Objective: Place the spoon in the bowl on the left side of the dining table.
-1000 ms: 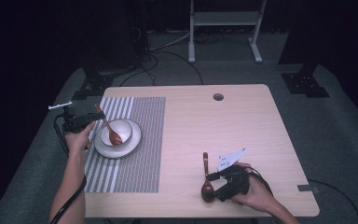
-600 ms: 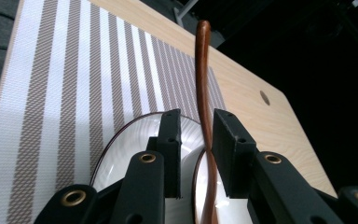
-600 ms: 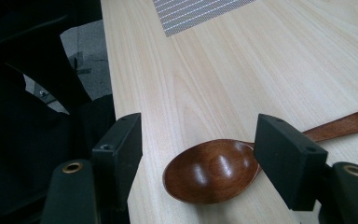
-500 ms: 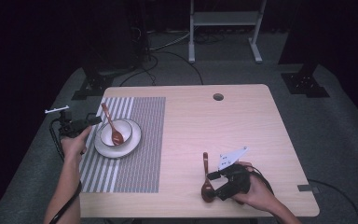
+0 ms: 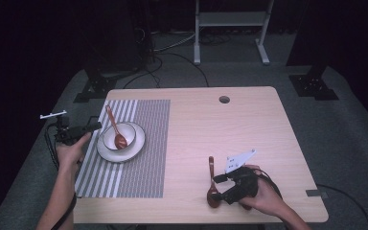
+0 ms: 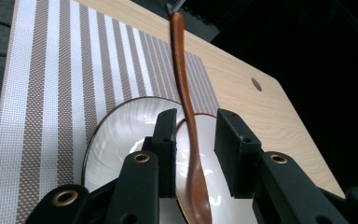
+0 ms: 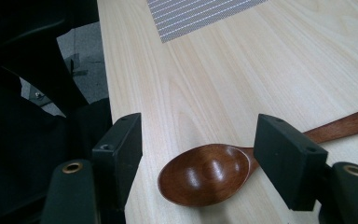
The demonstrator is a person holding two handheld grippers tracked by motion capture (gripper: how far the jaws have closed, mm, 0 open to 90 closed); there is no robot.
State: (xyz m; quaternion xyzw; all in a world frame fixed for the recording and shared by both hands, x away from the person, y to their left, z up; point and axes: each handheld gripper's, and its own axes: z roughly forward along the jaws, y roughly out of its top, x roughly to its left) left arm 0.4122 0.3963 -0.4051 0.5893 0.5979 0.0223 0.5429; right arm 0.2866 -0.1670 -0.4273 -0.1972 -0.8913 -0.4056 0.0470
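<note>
No text, label, brand, number or sign can be read anywhere in these views. The striped placemat (image 5: pixel 124 153), the white bowl (image 5: pixel 120 136), both wooden spoons and the tabletop (image 5: pixel 249 129) carry no writing.

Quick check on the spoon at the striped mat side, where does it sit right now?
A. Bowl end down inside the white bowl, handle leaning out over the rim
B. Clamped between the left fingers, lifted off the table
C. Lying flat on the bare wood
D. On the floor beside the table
A: the spoon rests in the white bowl on its plate, with its handle slanting up past the rim; the left gripper fingers stand apart from it.
</note>
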